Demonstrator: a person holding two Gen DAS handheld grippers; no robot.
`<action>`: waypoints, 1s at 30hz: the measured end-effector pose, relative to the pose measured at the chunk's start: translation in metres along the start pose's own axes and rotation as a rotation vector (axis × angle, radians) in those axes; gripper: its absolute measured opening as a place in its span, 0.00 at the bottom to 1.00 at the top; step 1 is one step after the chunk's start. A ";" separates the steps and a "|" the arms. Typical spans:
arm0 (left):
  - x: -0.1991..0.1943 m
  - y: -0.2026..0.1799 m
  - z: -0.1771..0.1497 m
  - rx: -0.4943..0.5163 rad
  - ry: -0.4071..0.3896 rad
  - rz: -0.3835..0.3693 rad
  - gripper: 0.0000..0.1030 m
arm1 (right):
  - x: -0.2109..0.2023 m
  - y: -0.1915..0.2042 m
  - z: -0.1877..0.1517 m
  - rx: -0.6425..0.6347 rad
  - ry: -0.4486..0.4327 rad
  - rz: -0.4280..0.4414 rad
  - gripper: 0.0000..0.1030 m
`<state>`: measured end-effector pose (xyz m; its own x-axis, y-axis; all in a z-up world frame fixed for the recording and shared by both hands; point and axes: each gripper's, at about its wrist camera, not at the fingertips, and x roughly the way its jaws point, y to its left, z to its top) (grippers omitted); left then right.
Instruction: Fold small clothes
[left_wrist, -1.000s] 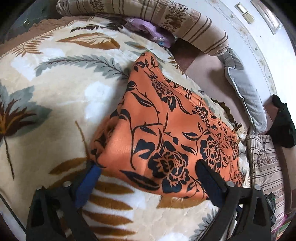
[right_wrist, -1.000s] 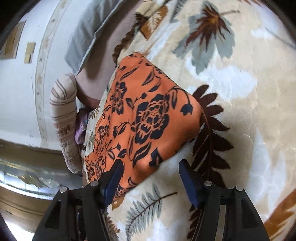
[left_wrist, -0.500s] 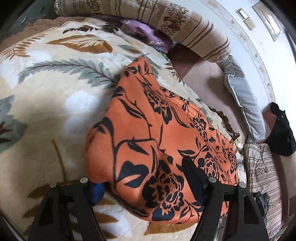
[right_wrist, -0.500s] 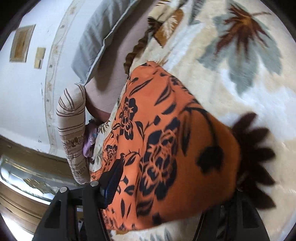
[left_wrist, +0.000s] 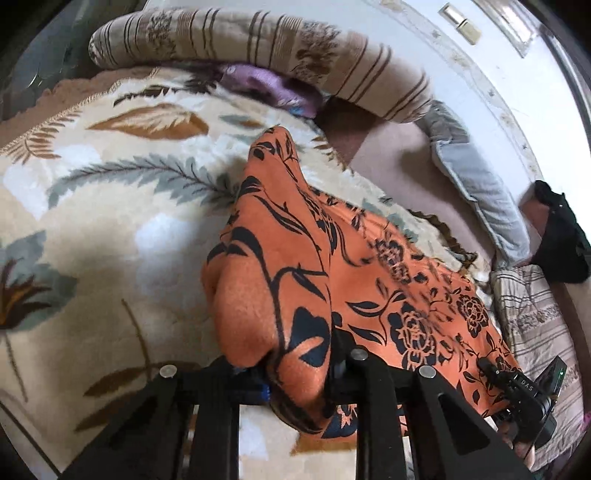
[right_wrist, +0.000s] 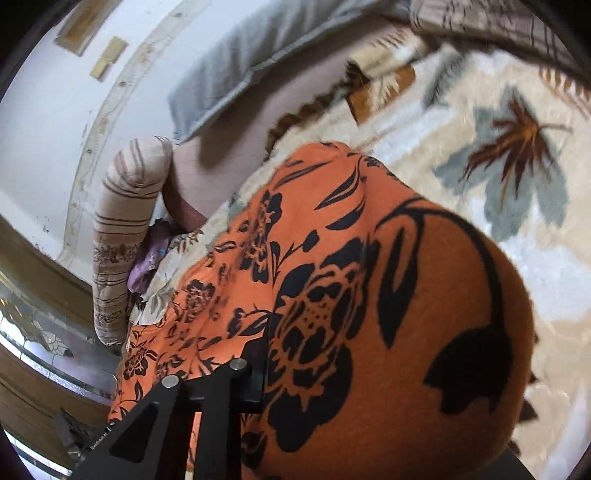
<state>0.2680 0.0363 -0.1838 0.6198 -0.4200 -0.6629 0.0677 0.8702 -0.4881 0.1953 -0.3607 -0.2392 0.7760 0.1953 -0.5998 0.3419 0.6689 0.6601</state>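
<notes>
An orange cloth (left_wrist: 295, 280) printed with black flowers lies on a cream blanket (left_wrist: 110, 229) patterned with grey and brown leaves, beside a beige brown-striped bolster (left_wrist: 295, 55) and a grey pillow (left_wrist: 476, 184).

Left of the orange floral cloth (left_wrist: 332, 280), my tongs find open leaf-print blanket (left_wrist: 110, 221). Beyond the cloth, the striped bolster (left_wrist: 295, 55) blocks passage. To its right, the grey pillow (left_wrist: 476, 192) lines the wall.
</notes>
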 end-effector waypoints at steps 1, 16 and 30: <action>-0.005 0.000 -0.002 0.001 0.002 -0.003 0.21 | -0.006 0.002 -0.002 -0.009 -0.004 -0.002 0.24; -0.112 0.016 -0.107 0.102 0.099 0.034 0.21 | -0.138 0.001 -0.081 -0.040 0.025 -0.008 0.23; -0.165 0.035 -0.118 0.114 0.122 0.151 0.42 | -0.189 -0.071 -0.095 0.121 0.075 -0.107 0.63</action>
<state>0.0760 0.1060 -0.1585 0.5309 -0.3049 -0.7907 0.0739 0.9461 -0.3153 -0.0255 -0.3766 -0.2156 0.6913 0.1833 -0.6989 0.4854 0.5986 0.6372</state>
